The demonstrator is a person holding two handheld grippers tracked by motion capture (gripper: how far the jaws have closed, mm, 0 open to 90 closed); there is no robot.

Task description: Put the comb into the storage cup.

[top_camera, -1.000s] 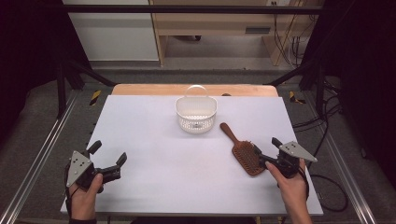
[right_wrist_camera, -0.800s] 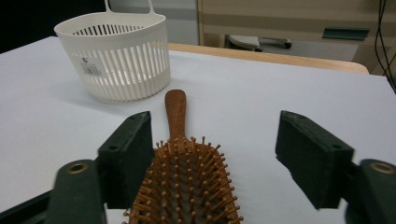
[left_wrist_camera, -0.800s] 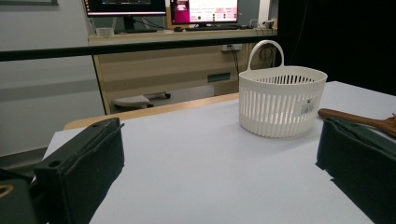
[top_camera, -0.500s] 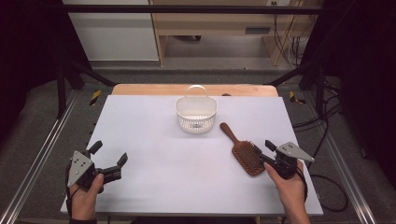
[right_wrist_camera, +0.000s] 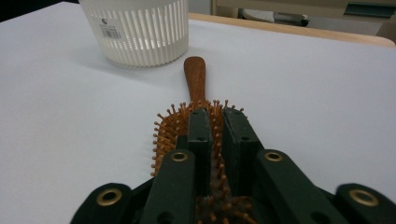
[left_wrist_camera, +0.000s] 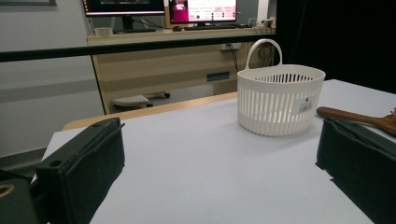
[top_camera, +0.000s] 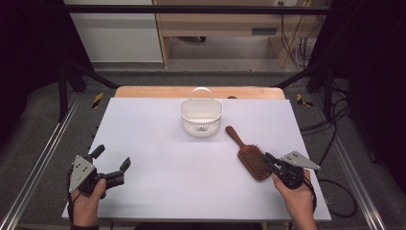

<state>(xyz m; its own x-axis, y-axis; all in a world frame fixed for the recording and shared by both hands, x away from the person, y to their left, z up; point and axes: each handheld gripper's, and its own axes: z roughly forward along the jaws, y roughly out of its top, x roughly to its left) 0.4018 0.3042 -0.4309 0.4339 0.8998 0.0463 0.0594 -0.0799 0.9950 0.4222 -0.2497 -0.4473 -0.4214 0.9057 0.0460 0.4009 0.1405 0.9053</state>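
Wooden bristled hairbrush (top_camera: 253,160) sits under the nearly clenched right hand-held gripper (top_camera: 271,161); left hand-held gripper (top_camera: 111,163) splayed.

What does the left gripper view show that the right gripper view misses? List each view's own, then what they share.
Left gripper view alone: the basket's handle arching above its rim, two lit monitors on a wooden desk behind, and its own tool with jaws spread wide apart over bare table.

Right gripper view alone: the hairbrush's bristles close up, and its own tool lying over them, jaws nearly together with bristles showing in the narrow gap.

Both: the white slatted basket, its small label, the brush's wooden handle and the white table.
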